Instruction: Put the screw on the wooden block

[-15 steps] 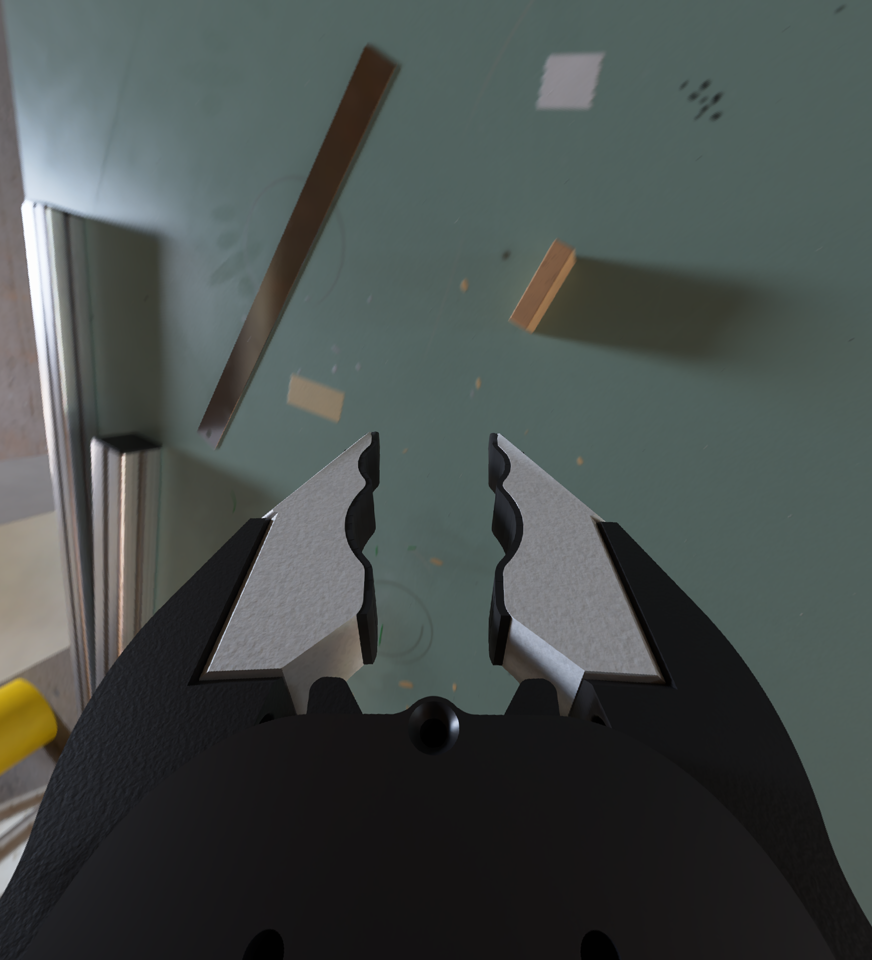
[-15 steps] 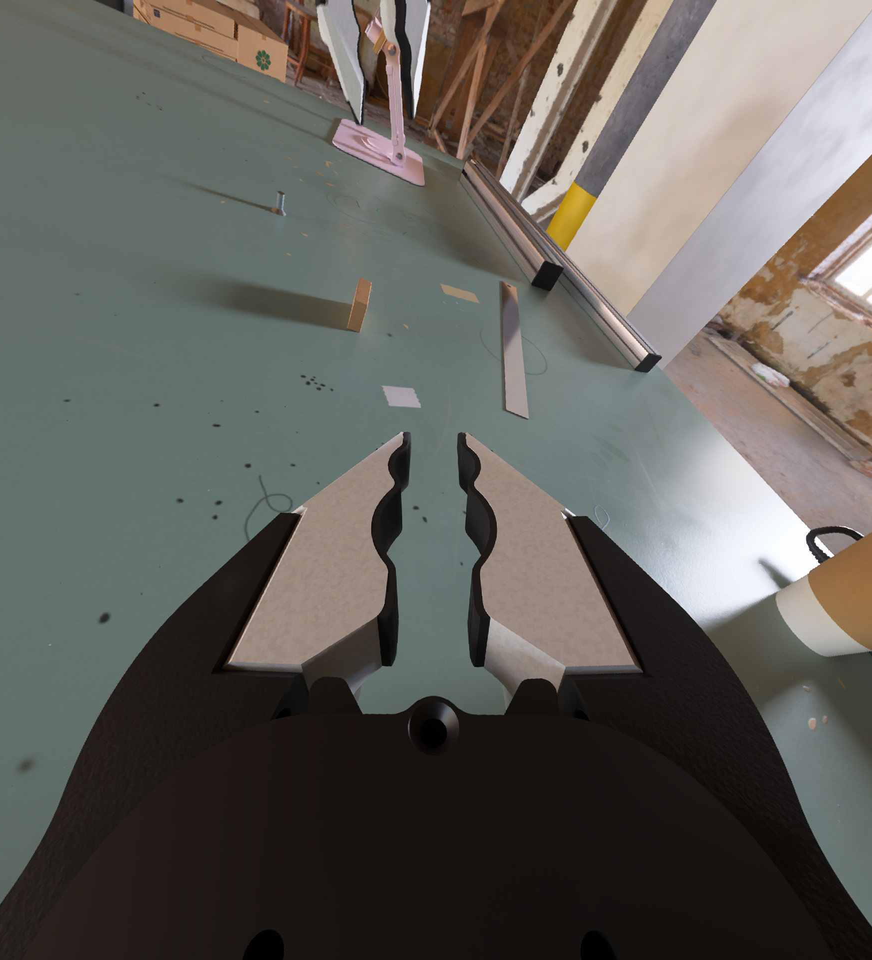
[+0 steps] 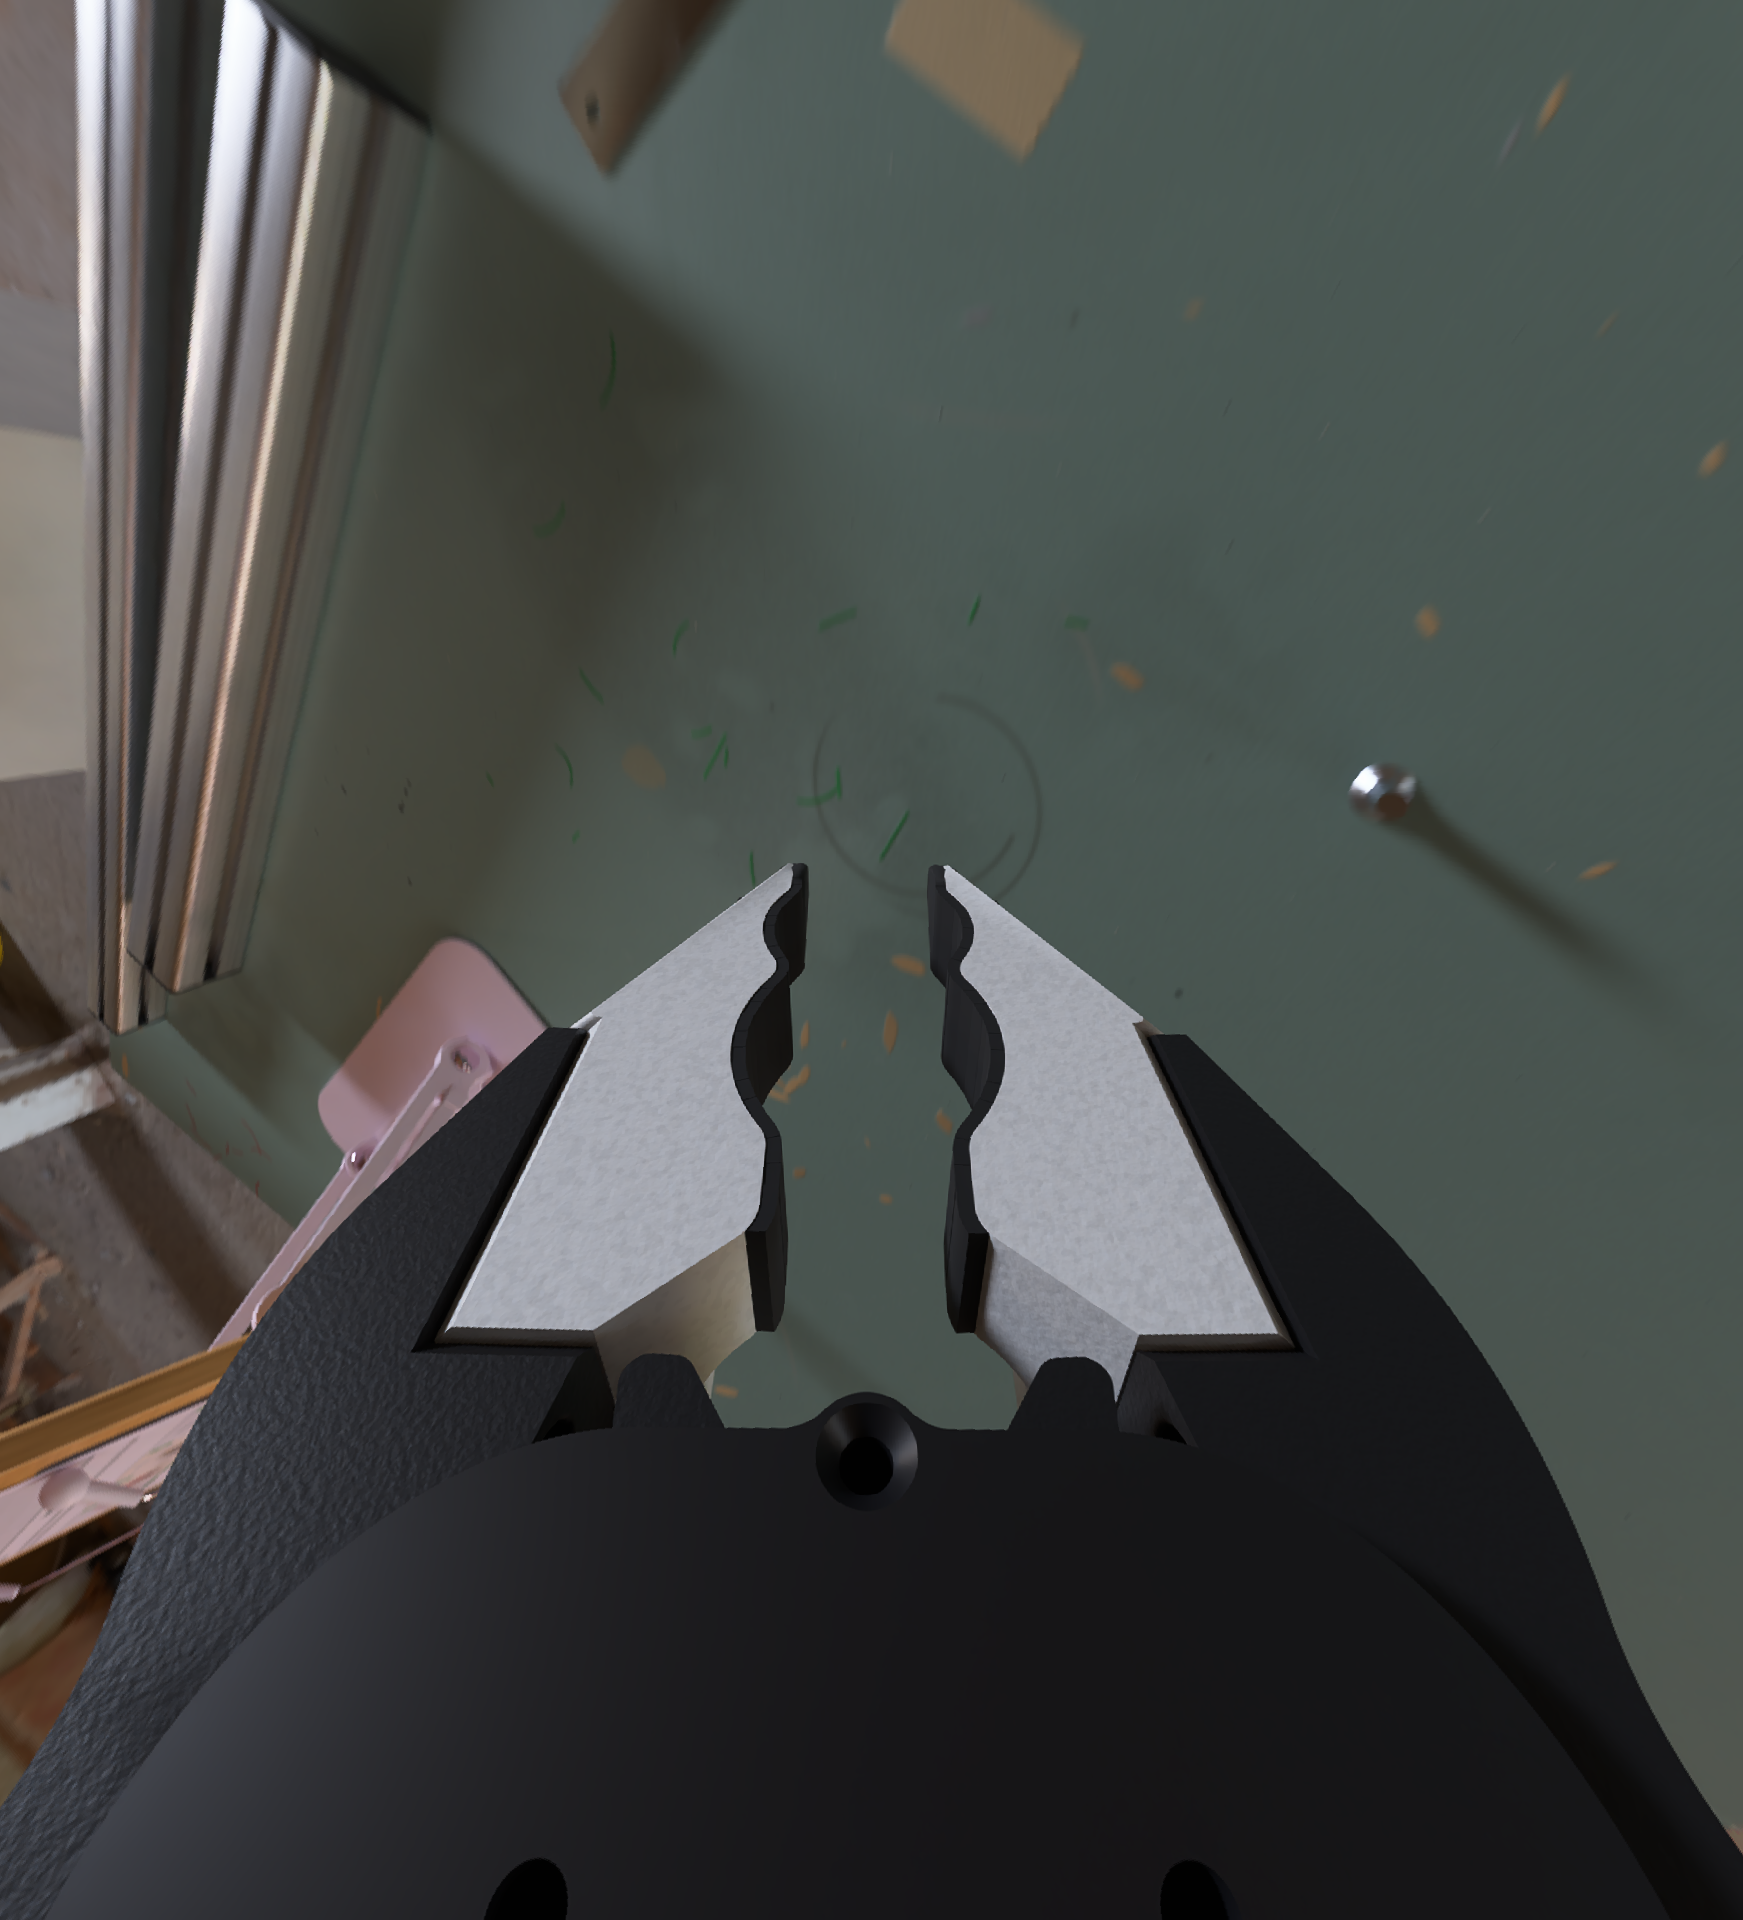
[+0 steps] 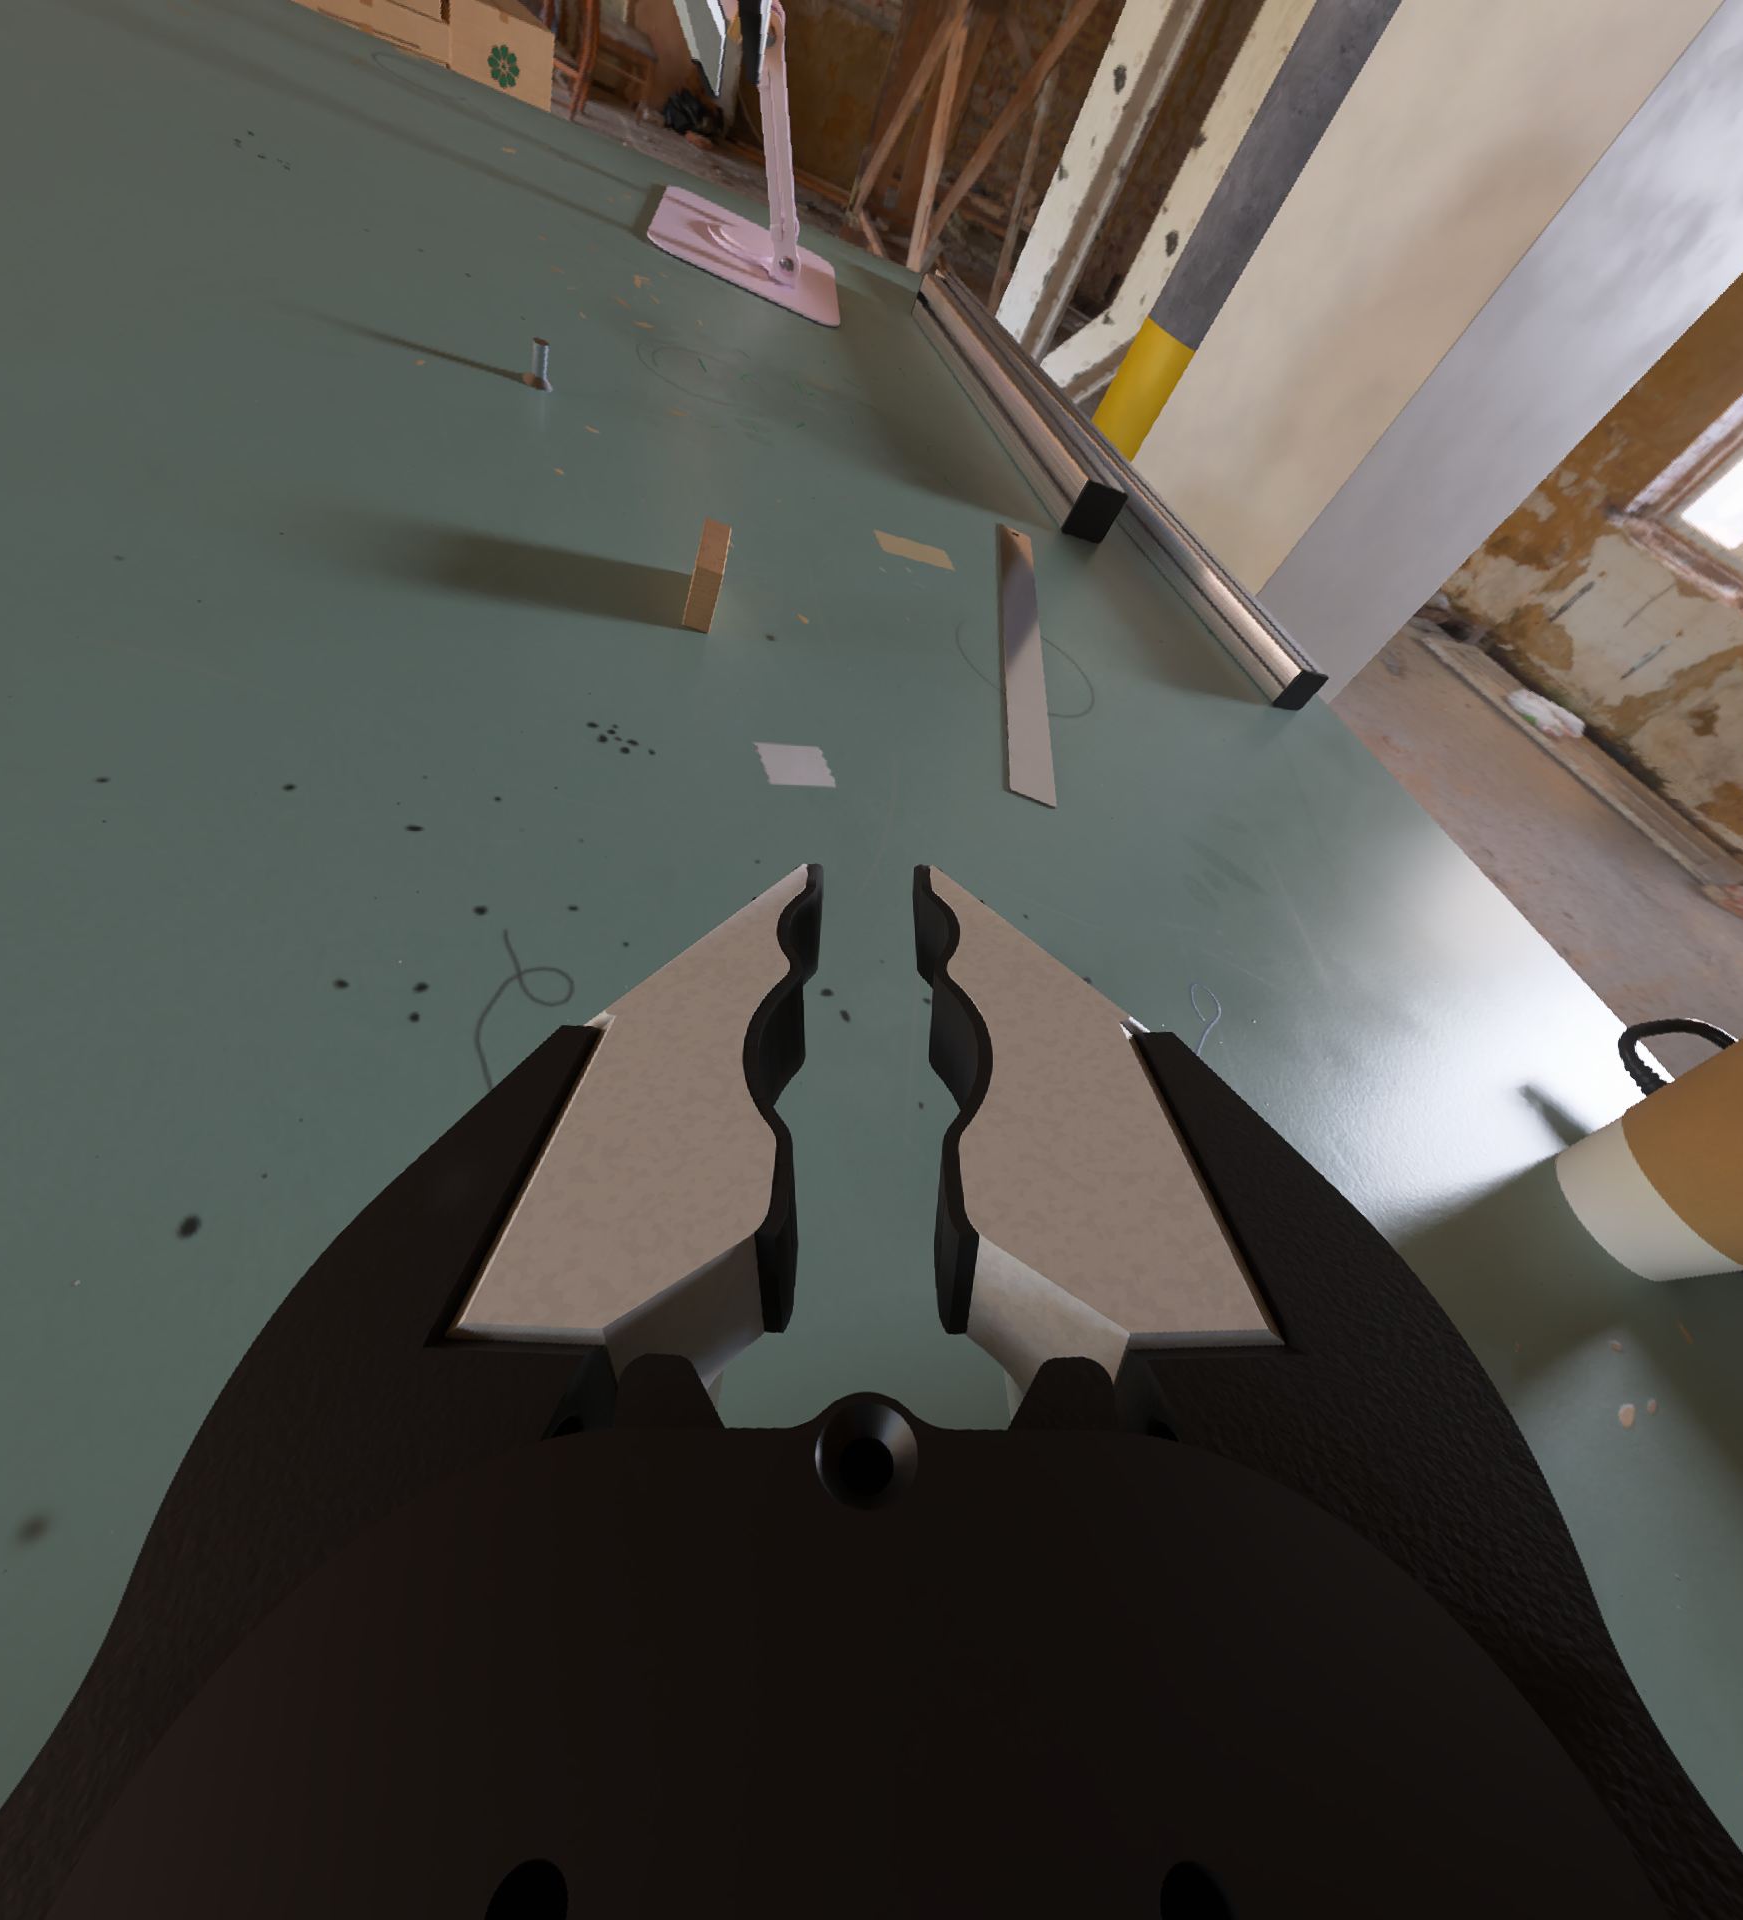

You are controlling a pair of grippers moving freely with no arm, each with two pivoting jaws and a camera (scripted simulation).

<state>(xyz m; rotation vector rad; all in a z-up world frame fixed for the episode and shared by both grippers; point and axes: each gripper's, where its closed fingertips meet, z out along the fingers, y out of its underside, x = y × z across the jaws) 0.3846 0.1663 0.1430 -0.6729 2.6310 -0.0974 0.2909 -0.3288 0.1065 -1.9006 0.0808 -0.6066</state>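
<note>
The screw stands on its head on the green table, seen from above, to the right of my left gripper and a little ahead of it. That gripper is open and empty above the table. The wooden block is out of the left wrist view. In the right wrist view the small wooden block stands on its edge mid-table, and the screw stands beyond it to the left. My right gripper is open and empty, low over the table, well short of the block. The left gripper shows at the top edge.
A metal ruler lies flat to the right of the block, with a tan patch and a white patch nearby. A pink lamp base and aluminium rails line the far right edge. A paper cup lies at right.
My left gripper has moved along the table towards the lamp end: the block has left its view and the screw has come in. The right gripper has barely shifted.
</note>
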